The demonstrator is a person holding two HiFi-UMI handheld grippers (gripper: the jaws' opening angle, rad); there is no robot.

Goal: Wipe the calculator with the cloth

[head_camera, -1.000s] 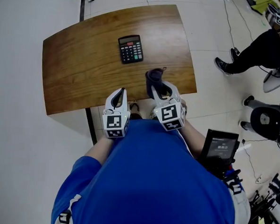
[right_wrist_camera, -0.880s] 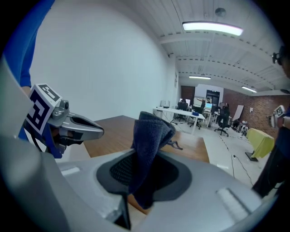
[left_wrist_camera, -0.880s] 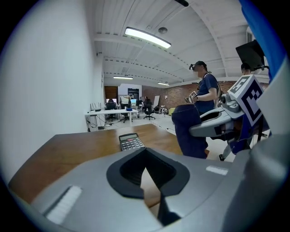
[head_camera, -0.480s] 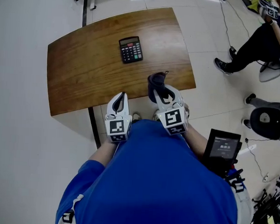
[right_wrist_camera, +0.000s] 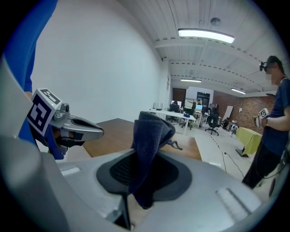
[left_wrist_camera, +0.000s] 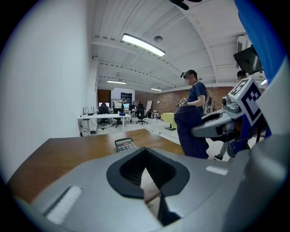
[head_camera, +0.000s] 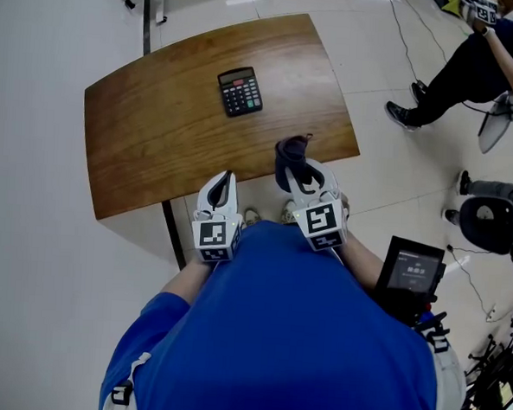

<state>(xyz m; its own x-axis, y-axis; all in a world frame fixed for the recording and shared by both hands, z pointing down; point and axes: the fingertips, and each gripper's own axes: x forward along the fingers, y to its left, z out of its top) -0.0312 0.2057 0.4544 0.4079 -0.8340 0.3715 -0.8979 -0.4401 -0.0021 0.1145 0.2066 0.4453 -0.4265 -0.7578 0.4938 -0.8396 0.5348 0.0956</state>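
- The wooden table (head_camera: 148, 132) filled the left and middle of the head view. Its top was bare except for one thing, which left plenty of free surface for wiping.
- The left gripper (head_camera: 224, 180) hung at the table's near edge, close to the person's body. Its jaws were pressed together with nothing between them. It looked parked there, probably kept free to steady the target once wiping began.
- The calculator (head_camera: 240, 91) lay flat and keys-up on the far half of the table. It was well apart from both grippers, with nothing touching it. Judging by that gap, the wipe itself had not begun, and a forward reach across the wood would be needed first.
- The cloth (head_camera: 287, 151), dark blue and bunched, stood up out of the right gripper (head_camera: 297, 169), whose jaws were clamped on its lower part. Most of the fabric was left loose above the jaws. That seemed a sensible hold, since the free fold could be dragged over the keys without the hard jaws scraping them.
- A dark screen device (head_camera: 411, 272) sat at the person's right hip, off the table and out of the way.
- Farther right, a seated person's leg and shoe (head_camera: 406, 118) showed on the tiled floor, well clear of the table.
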